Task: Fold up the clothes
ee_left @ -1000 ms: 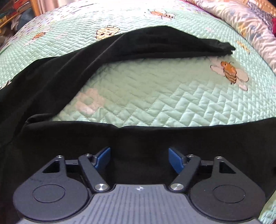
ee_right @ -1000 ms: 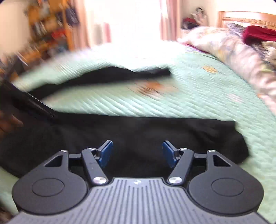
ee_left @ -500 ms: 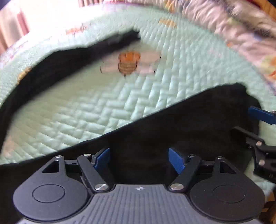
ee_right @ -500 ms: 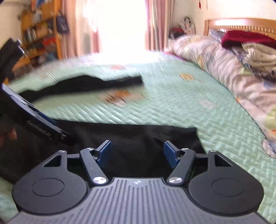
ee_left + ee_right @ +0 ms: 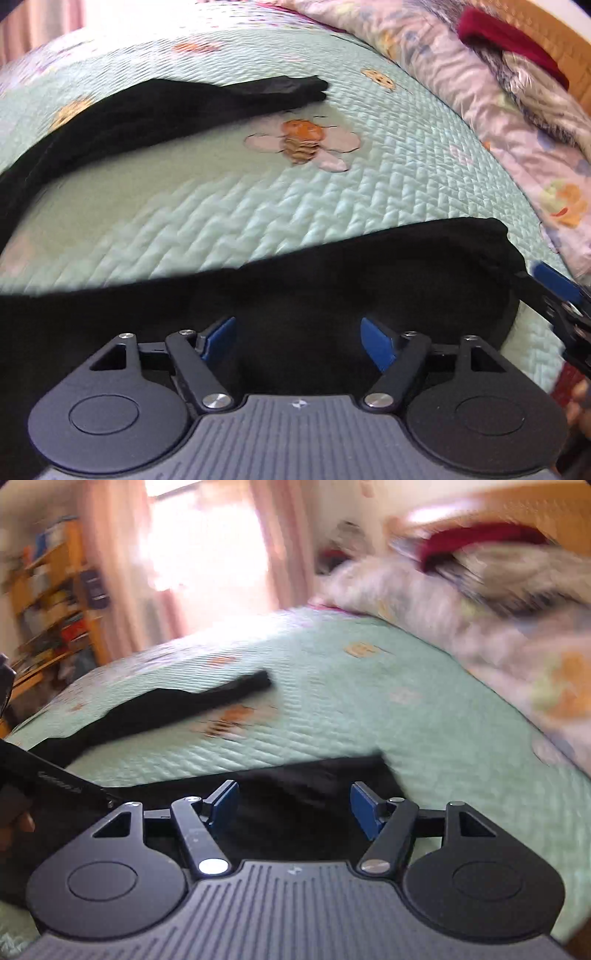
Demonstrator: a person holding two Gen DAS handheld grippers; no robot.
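Observation:
A black pair of trousers lies on the mint quilted bedspread (image 5: 258,214). Its near leg (image 5: 332,280) runs across just under my left gripper (image 5: 297,341). Those jaws are closing, with black cloth below and between the blue pads (image 5: 376,343), which do not press on it. The far leg (image 5: 184,107) stretches away toward a stitched bee (image 5: 303,142). My right gripper (image 5: 293,806) stands open over the near leg's end (image 5: 325,771). One of its blue pads (image 5: 554,282) shows at the left wrist view's right edge.
A heap of flowered bedding (image 5: 498,110) with a dark red cloth (image 5: 509,40) on it lines the bed's right side, below a wooden headboard (image 5: 554,520). A bookshelf (image 5: 48,602) and bright curtains (image 5: 207,546) stand beyond the bed. A hand (image 5: 14,823) holds the left gripper's body (image 5: 55,782).
The left wrist view has slid right along the near leg to its end, and the right gripper has come into view there. The right wrist view has shifted and rolled, with the leg's end now under its fingers.

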